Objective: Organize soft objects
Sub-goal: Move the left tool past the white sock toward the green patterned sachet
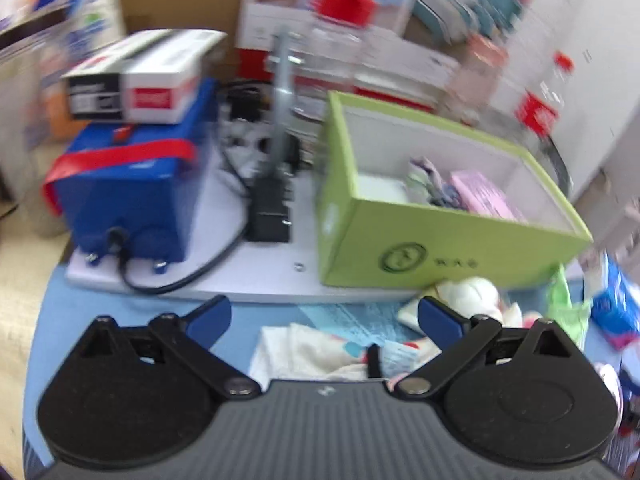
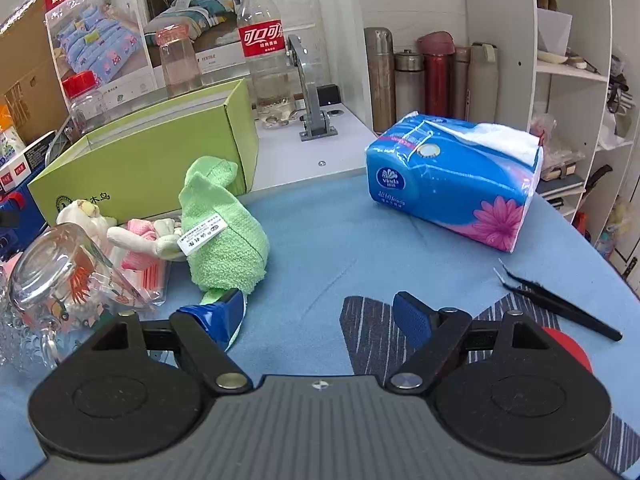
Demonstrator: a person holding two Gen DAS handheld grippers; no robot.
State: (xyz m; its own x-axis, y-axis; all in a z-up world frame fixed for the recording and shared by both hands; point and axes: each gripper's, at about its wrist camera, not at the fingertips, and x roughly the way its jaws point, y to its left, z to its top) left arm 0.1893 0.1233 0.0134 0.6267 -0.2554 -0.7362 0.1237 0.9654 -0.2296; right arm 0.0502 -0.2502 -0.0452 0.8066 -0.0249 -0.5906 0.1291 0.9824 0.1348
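My left gripper (image 1: 324, 316) is spread wide and empty over a white cloth (image 1: 304, 350) on the mat; the view is blurred. Further right, the green box (image 1: 436, 240) already has a patterned cloth (image 1: 426, 182) and a pink pack (image 1: 486, 194) in it, so I'd say partly done. Still out, right view: plush (image 2: 90, 216), green towel (image 2: 222, 226), tissue pack (image 2: 456, 184). The towel's long axis runs from near me up toward the box, label facing me. My right gripper (image 2: 324, 320) is released, its left finger touching the towel's near end.
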